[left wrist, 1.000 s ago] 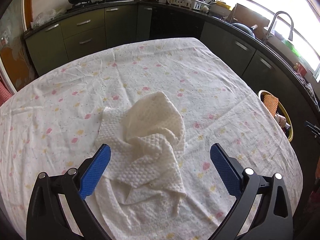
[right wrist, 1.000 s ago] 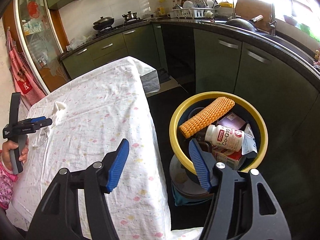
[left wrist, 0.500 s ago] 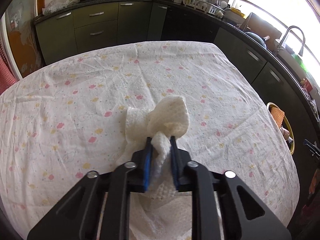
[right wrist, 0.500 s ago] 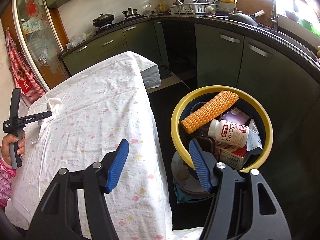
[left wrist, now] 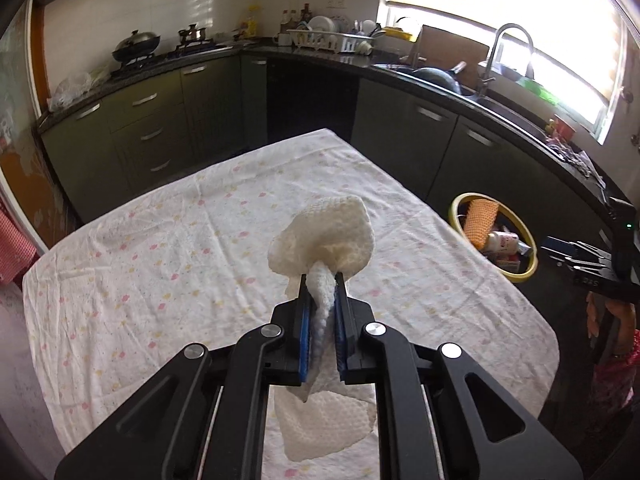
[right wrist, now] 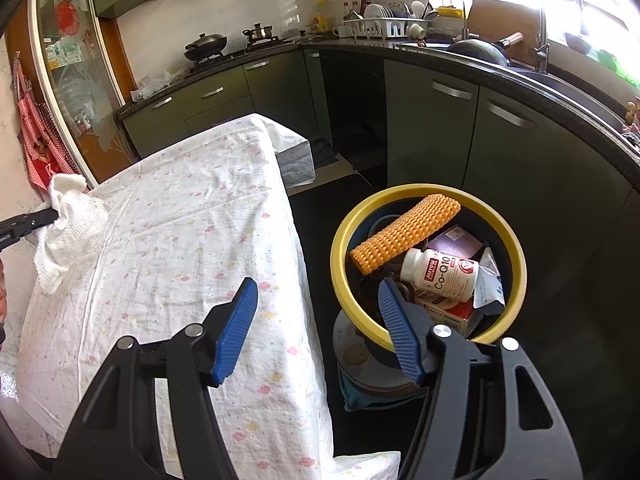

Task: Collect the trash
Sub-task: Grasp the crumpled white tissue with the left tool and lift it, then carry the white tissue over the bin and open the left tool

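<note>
My left gripper [left wrist: 321,280] is shut on a crumpled white paper towel [left wrist: 326,236] and holds it lifted above the cloth-covered table [left wrist: 160,264]; part of the towel hangs below the fingers. The towel also shows at the far left in the right wrist view [right wrist: 70,224]. A yellow-rimmed trash bin [right wrist: 516,248] stands on the floor right of the table and holds an orange textured piece [right wrist: 404,232], a white Co-Q10 bottle [right wrist: 440,274] and packaging. My right gripper [right wrist: 318,292] is open and empty, between the table edge and the bin, near the bin's rim. The bin also shows in the left wrist view [left wrist: 454,210].
Dark green kitchen cabinets [right wrist: 432,120] and a black counter with a sink and tap [right wrist: 556,12] run along the back and right. A stove with a wok [right wrist: 206,44] is at the back. The floor between table and cabinets is dark.
My left gripper closed on the paper towel and lifted it off the table. The right gripper stayed open near the bin and barely moved.
</note>
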